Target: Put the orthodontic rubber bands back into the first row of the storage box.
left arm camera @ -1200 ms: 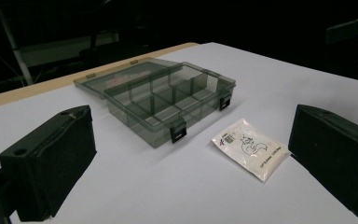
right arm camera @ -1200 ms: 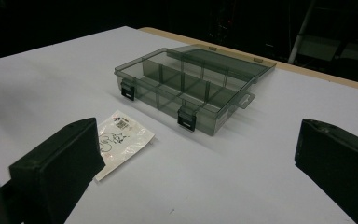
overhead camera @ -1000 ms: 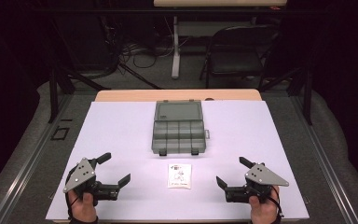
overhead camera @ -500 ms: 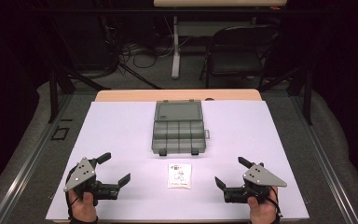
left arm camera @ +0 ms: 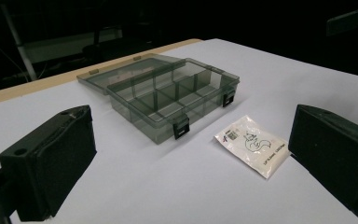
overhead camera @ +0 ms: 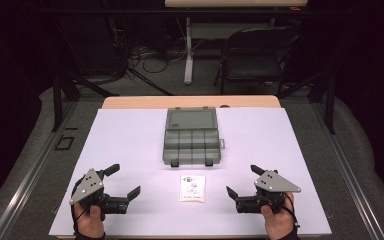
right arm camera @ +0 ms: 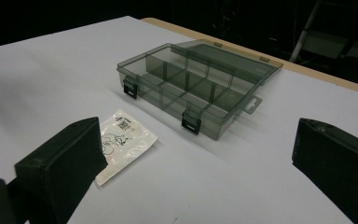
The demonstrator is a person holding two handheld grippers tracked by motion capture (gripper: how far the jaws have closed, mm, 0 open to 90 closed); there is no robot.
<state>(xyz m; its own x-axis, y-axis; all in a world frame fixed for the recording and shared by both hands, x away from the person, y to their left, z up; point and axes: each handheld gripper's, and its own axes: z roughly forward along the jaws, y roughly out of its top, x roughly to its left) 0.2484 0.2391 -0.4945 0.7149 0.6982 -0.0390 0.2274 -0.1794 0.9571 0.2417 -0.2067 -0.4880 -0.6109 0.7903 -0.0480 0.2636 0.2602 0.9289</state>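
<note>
Nearest us, at the table's front edge, we note the left gripper [overhead camera: 125, 180] and the right gripper [overhead camera: 242, 180], each held low in a hand, jaws spread wide and holding nothing, pointing inward toward each other across the white table cover [overhead camera: 130, 135]. Between them, slightly farther in, a small clear packet [overhead camera: 193, 188] with a printed label lies flat, apart from both. Beyond it, mid-table, we log a smoky transparent compartment box [overhead camera: 191, 146], its lid folded back flat and two black latches on the near wall.
</note>
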